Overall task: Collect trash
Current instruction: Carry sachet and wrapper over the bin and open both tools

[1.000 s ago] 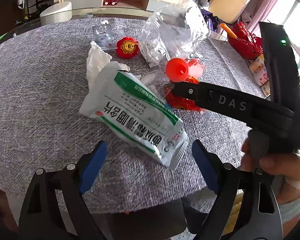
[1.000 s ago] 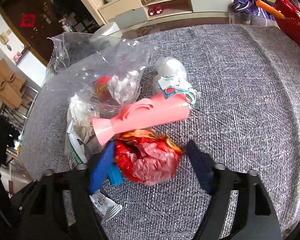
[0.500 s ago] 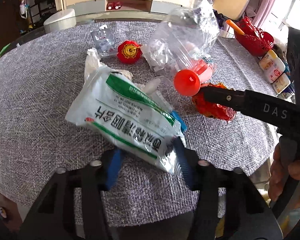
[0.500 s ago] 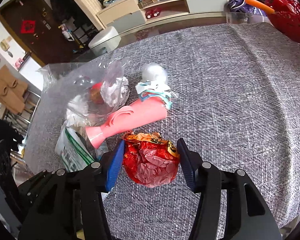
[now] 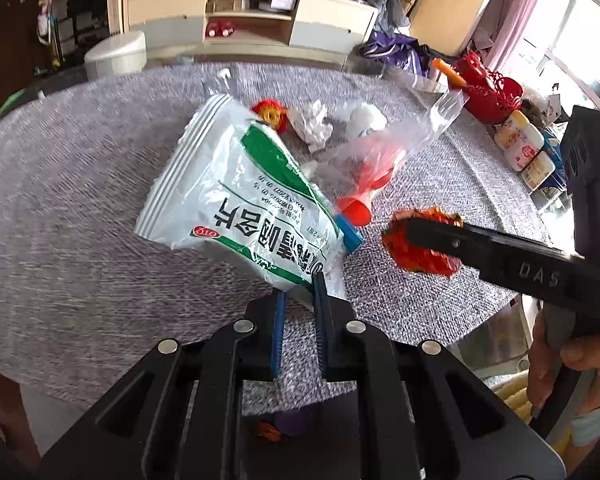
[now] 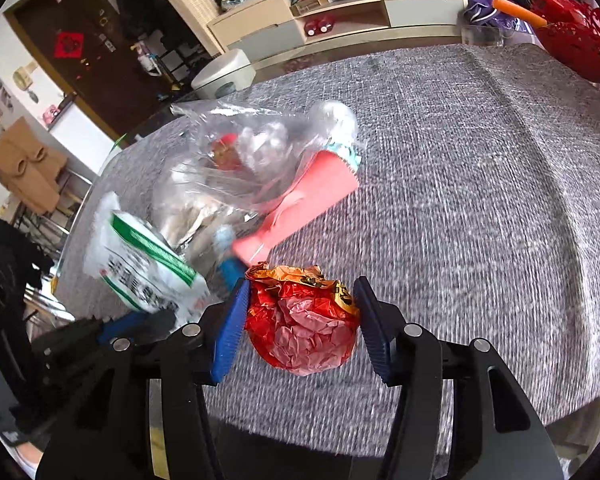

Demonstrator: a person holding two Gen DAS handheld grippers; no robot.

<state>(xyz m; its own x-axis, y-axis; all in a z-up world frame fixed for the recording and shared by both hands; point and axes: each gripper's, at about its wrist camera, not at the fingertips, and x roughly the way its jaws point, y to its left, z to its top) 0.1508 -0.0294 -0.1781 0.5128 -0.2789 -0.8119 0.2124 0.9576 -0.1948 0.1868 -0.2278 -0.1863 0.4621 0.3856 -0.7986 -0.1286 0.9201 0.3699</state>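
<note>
My left gripper [image 5: 299, 294] is shut on the lower edge of a white and green packet [image 5: 240, 204] and holds it tilted up off the grey table [image 5: 60, 200]. The packet also shows in the right wrist view [image 6: 140, 264]. My right gripper [image 6: 300, 320] is shut on a crumpled red and gold wrapper [image 6: 302, 320], held just above the table; it also shows in the left wrist view [image 5: 420, 246]. A clear plastic bag [image 6: 240, 160] lies over a pink tube [image 6: 300, 204], crumpled tissue [image 5: 312, 124] and a red ornament [image 5: 270, 114].
A red basket [image 5: 488, 92] and small bottles [image 5: 520, 146] stand at the table's right edge. A blue cap [image 5: 348, 236] lies beside the packet. A low cabinet [image 5: 240, 20] and a white stool [image 5: 116, 56] stand beyond the table.
My left gripper closed on the packet and lifted it. My right gripper closed around the red wrapper and raised it slightly. The clear bag has sagged down over the pink tube.
</note>
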